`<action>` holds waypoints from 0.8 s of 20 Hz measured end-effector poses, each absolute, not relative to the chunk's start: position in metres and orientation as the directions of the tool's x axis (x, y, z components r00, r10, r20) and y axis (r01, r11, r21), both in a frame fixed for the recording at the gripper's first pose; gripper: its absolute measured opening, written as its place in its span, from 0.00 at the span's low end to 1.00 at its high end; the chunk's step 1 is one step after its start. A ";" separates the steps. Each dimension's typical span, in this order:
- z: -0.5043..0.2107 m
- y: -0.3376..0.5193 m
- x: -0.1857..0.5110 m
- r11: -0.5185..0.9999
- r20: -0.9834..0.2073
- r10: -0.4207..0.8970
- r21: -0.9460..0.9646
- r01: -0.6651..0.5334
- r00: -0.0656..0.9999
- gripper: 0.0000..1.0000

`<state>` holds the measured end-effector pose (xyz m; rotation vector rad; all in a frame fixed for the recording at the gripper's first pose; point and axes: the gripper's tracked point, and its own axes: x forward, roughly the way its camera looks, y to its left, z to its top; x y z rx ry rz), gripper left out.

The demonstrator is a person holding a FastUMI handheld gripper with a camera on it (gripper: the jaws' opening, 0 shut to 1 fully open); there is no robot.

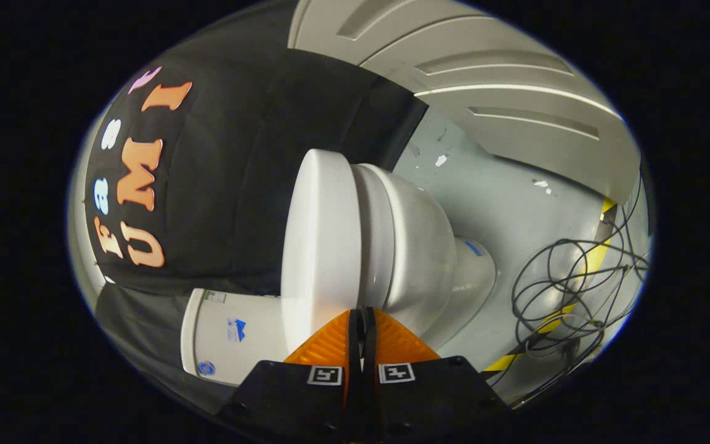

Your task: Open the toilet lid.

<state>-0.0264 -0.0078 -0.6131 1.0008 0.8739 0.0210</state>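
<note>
The view is rolled sideways. A white toilet stands on the grey floor, its lid (321, 246) lying flat down on the seat and bowl (416, 246). The tank (232, 336) sits behind it against the black cloth wall. My gripper (361, 313) is shut, the two fingers pressed together with nothing visible between them. Its tips sit right at the seam where the lid's rim meets the seat, on the side of the toilet nearest to me. Whether the tips touch the rim is hidden by the fingers themselves.
A tangle of black cables (577, 287) lies on the grey floor (515, 203) beyond the bowl, beside a yellow-and-black tape strip (567, 308). A white panelled door (503, 92) closes off the far side.
</note>
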 end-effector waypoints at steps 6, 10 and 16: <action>-0.573 0.000 -0.015 0.588 -0.595 0.366 0.744 0.318 0.716 0.08; -0.530 0.019 -0.009 0.621 -0.568 0.360 0.738 0.264 0.740 0.08; -0.468 0.054 -0.008 0.724 -0.571 0.342 0.666 0.178 0.746 0.08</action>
